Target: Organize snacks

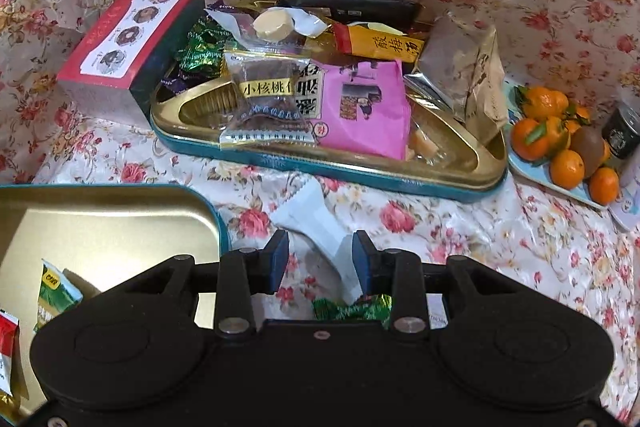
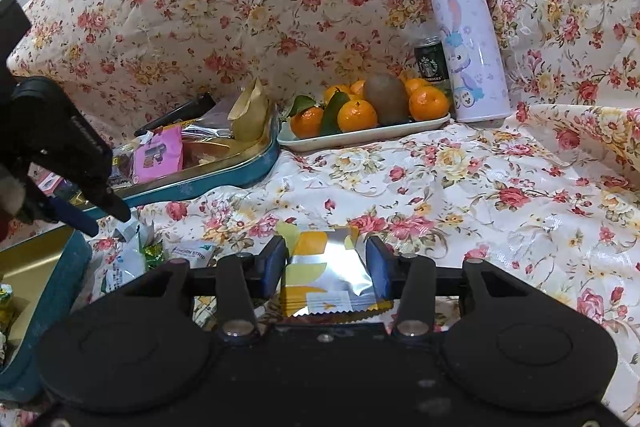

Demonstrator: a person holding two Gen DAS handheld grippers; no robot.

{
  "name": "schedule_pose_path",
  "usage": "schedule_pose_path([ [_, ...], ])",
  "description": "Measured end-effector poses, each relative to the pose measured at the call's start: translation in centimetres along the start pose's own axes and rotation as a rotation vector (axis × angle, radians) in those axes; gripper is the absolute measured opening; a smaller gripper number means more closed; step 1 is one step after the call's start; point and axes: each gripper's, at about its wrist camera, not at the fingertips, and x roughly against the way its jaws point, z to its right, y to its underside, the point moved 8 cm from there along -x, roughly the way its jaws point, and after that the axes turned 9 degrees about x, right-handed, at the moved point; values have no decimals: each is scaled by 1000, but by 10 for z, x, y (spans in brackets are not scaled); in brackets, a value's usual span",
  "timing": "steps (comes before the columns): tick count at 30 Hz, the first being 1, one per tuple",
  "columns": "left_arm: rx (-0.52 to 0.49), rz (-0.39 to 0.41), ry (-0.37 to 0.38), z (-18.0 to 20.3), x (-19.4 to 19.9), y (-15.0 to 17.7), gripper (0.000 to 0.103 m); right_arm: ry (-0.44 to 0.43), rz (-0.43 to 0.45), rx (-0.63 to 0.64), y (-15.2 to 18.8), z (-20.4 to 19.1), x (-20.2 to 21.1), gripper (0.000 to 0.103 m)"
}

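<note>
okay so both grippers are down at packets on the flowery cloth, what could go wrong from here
1. The left gripper is open, and the white packet lies skewed between its fingers, against only one; closing could pinch a corner or push it away.
2. The right gripper flanks the yellow and silver packet, whose glossy foil might slip out when lifted.
3. The snack tin is heaped high, so adding more could tip packets over its rim.

Floral cloth [image 2: 460,187] covers the bench and rises behind. Pale tray [image 2: 360,137] holds mandarins [image 2: 357,115] and one kiwi [image 2: 386,99]. Behind it: dark can [image 2: 430,61], beside lilac rabbit-print flask [image 2: 470,43], upright.
</note>
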Motion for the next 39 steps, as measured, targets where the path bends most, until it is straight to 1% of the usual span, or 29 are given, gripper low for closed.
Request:
schedule_pose_path([
  [5,-10,-5,-4,6,-6,-3,44,4,6,-5,0,0,1,47],
  [9,28,-46,1,6,-17,-4,44,3,8,-8,0,1,1,47],
  [11,45,-51,-12,4,-21,-5,44,2,11,-8,0,1,2,47],
  [15,26,-40,-48,5,-26,-5,44,-2,15,-12,0,1,2,46],
  [17,-5,-34,-50,7,-26,-2,43,-4,15,-14,0,1,2,46],
  [18,-24,-31,-42,9,-25,1,40,-6,14,-15,0,1,1,46],
  [19,-41,-32,-31,12,-23,5,37,-5,14,-16,0,1,1,46],
  [20,-53,-43,-17,14,-23,11,31,-6,14,-18,0,1,1,46],
  [21,-61,-75,6,16,-23,18,26,-6,14,-20,0,1,1,46],
  [22,-64,-90,21,17,-23,24,26,-5,14,-23,-1,1,2,42],
  [25,-118,-71,21,23,-15,41,26,-1,14,-37,0,3,1,42],
  [28,-163,-77,40,28,-6,59,26,3,12,-43,0,4,1,42],
  [32,-190,-110,88,34,5,83,26,3,10,-44,0,4,0,42],
  [39,-208,-146,127,37,19,111,27,3,0,-48,0,4,-1,43],
])
